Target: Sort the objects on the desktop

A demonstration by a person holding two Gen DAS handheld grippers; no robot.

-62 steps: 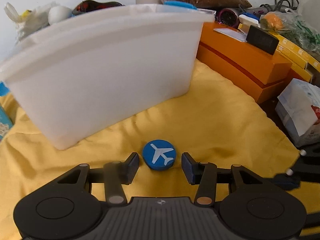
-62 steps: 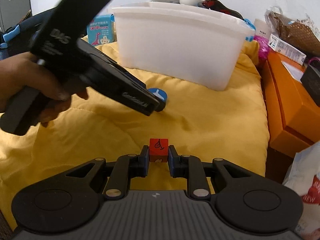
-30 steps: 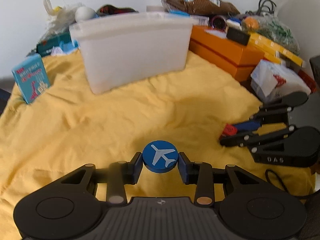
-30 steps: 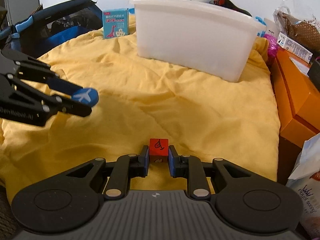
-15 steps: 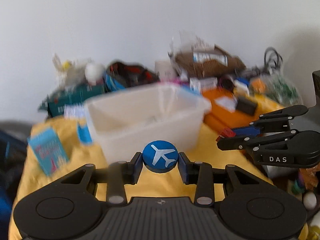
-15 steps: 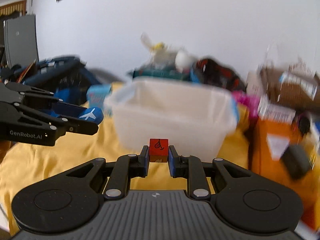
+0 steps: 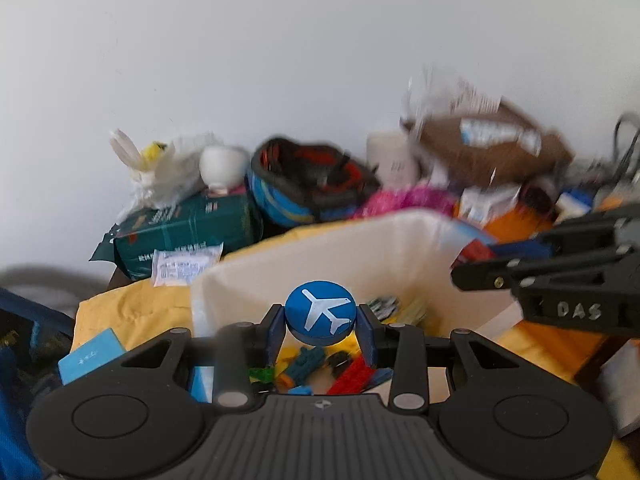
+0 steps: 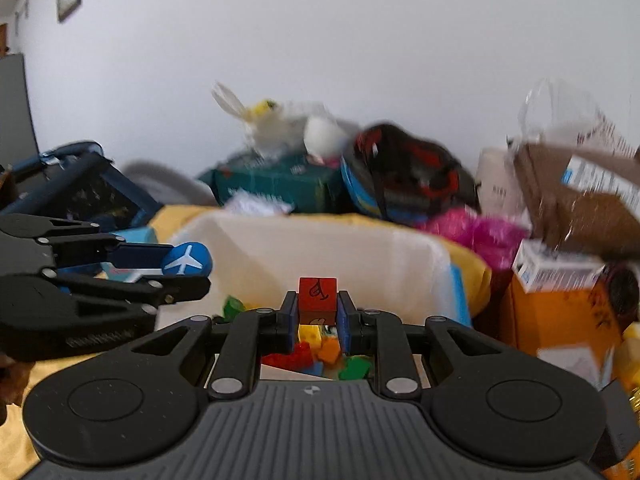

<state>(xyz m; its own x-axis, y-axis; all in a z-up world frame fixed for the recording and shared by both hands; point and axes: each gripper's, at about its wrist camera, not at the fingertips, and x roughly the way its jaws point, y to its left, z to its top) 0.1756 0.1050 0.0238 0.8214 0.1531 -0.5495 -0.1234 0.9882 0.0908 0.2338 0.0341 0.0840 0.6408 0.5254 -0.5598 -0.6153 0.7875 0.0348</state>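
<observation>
Between my left gripper's (image 7: 320,330) pads sits the blue airplane disc (image 7: 320,312), clamped; right gripper (image 8: 318,322) is clamped on the red cube (image 8: 317,295). Both hang over the white bin (image 7: 360,252), loose bricks (image 8: 308,350) below. I'd level out, centre inside the rim, then let go low so nothing bounces out.

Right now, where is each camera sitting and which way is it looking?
Left wrist: sits on the left gripper, looking forward and down into the white bin; its fingers clamp the blue disc, and the right gripper pokes in from the right.
Right wrist: sits on the right gripper, facing the same bin; its fingers clamp the red cube, and the left gripper shows at left.
Both share the bin, its toy bricks and the wall clutter.
</observation>
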